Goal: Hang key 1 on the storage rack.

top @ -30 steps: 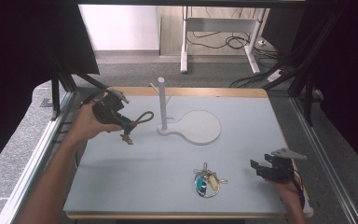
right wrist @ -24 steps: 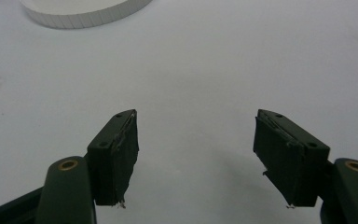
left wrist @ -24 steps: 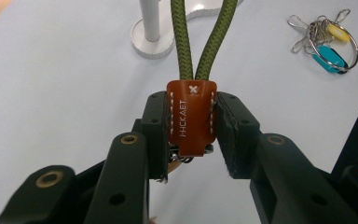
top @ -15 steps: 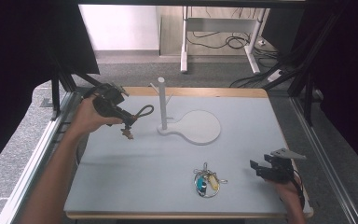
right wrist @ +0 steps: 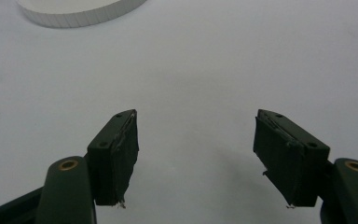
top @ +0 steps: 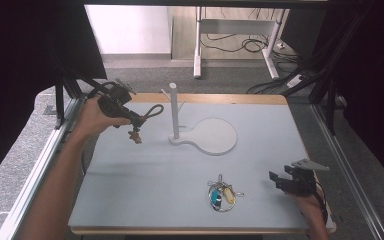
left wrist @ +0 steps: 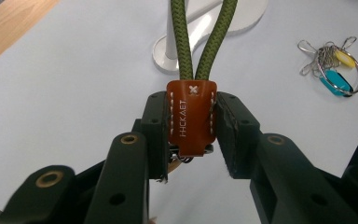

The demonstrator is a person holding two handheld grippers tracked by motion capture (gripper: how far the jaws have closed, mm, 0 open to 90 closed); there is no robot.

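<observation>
Apparently, step in hand: a green cord loop point(left wrist: 200, 37) with a brown leather tab point(left wrist: 191, 116) is being carried toward the white peg stand point(top: 175, 112), judging by the layout.
Next move: the loop's open end would need to be raised over a peg and lowered onto it.
Left gripper point(top: 130, 117): held above the table's far-left corner, wrist raised, jaws clamped on the leather tab, small hardware dangling below.
Right gripper point(top: 285, 180): rested low near the table's near-right corner, jaws spread wide, nothing between them.
Key bunch point(top: 221, 194): lying by the near edge, untouched.
Stand: near the far edge, left of centre.
</observation>
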